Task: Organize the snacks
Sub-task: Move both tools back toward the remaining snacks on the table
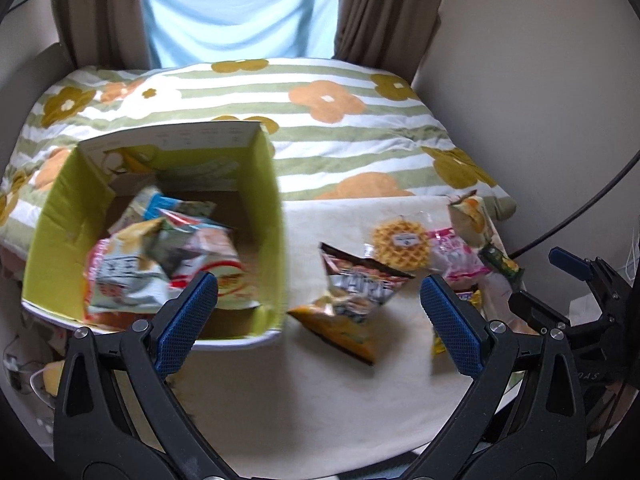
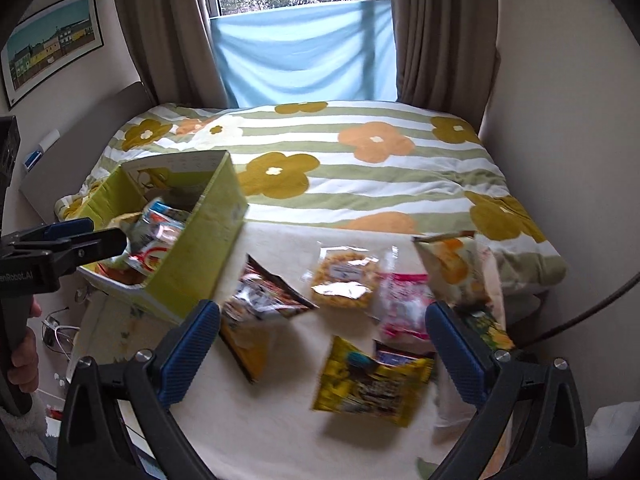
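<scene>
While both grippers are held above the cream table (image 2: 280,440), the left gripper (image 1: 318,304) and the right gripper (image 2: 322,336) are seen with fingers spread wide and empty. Several snack packets (image 1: 160,256) are piled inside the green cardboard box (image 1: 276,216), and more loose packets (image 2: 372,388) are scattered on the table just beside it.

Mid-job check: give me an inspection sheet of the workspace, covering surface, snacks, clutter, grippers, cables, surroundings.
Surface: cream table against a bed with a floral blanket.
Job's things: green box partly filled with packets; loose on the table are a waffle, pink packet, yellow packet, dark chip bag and others at the right edge.
Clutter: nothing seen on the table besides snacks.
Grippers: left gripper open, empty; right gripper open, empty.
Cables: black cable at right; wires on the floor at left.
Surroundings: curtains, window, blue cloth, framed picture.
</scene>
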Motion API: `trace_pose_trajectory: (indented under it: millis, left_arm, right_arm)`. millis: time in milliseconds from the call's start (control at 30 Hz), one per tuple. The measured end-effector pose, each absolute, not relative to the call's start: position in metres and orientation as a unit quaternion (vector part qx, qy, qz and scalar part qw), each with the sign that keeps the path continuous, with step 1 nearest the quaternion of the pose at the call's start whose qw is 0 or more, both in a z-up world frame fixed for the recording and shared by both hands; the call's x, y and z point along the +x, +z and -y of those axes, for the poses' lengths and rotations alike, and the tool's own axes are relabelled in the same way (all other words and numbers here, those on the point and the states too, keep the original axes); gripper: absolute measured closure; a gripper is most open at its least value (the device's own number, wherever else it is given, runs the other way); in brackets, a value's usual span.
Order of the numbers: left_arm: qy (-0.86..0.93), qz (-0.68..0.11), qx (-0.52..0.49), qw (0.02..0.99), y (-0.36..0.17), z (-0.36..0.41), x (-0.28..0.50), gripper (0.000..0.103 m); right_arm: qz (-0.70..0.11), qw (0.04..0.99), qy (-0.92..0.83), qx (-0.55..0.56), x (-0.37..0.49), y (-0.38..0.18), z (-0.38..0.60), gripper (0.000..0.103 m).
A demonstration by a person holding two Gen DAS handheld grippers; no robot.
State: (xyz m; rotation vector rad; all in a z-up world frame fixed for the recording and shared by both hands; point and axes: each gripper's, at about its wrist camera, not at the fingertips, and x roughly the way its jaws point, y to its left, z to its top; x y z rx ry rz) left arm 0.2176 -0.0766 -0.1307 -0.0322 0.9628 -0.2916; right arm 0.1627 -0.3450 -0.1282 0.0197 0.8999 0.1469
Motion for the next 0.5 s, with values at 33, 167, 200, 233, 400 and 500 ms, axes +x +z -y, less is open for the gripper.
trace_pose_trajectory:
  millis: [33,167,200,233,400,500]
  left_arm:
    - [-0.138,-0.463,-0.013,0.875,-0.133,0.087,0.216,0.002]
    - [-0.124,-0.473,-0.004,0.872,-0.147,0.125,0.211,0.002]
    - [-0.119,-0.476,-0.003,0.871,-0.151,0.131,0.211,0.002]
    - [-0.115,-0.48,-0.004,0.87,-0.156,0.138,0.21,0.002]
    - [-0.102,-0.508,0.021,0.855,-0.183,0.163,0.212,0.002]
    - [-0.096,-0.519,0.052,0.848,-0.199,0.173,0.216,0.002]
  right_arm:
    - [-0.438,0.896,0.073,0.005,0.161,-0.131,0.355,0.001]
    - [-0.454,0.887,0.089,-0.004,0.158,-0.144,0.387,0.001]
    - [-0.457,0.884,0.094,-0.007,0.158,-0.148,0.392,0.001]
    - [-0.46,0.882,0.099,-0.012,0.157,-0.151,0.399,0.001]
    - [-0.472,0.874,0.114,-0.02,0.157,-0.167,0.418,0.001]
    - [-0.479,0.869,0.119,-0.02,0.157,-0.178,0.423,0.001]
